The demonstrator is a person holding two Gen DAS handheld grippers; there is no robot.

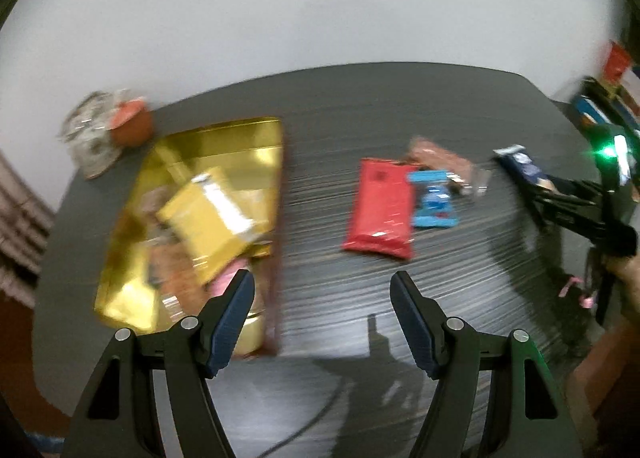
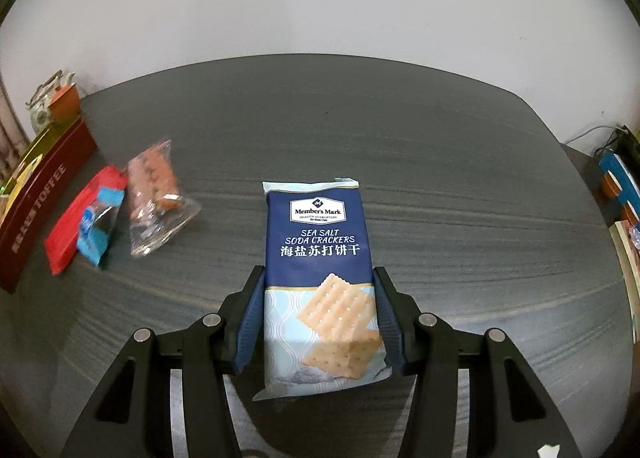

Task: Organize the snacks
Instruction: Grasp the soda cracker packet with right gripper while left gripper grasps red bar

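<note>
My right gripper (image 2: 319, 282) is shut on a blue soda cracker pack (image 2: 318, 258), held above the dark table (image 2: 440, 177); the pack also shows in the left wrist view (image 1: 522, 165). My left gripper (image 1: 322, 290) is open and empty, above the table beside a gold tin box (image 1: 132, 258) with red sides that holds a yellow packet (image 1: 212, 217) and other snacks. A red packet (image 1: 380, 209), a small blue packet (image 1: 434, 203) and a clear pack of brown biscuits (image 1: 444, 161) lie together mid-table. They also show in the right wrist view: red packet (image 2: 68, 234), blue packet (image 2: 96, 234), clear pack (image 2: 154, 197).
An orange-lidded jar and a clear bag (image 1: 108, 125) stand at the table's far left corner. The tin's red side reads TOFFEE (image 2: 36, 209). Books and boxes (image 2: 618, 193) sit off the table's right edge. A white wall rises behind the table.
</note>
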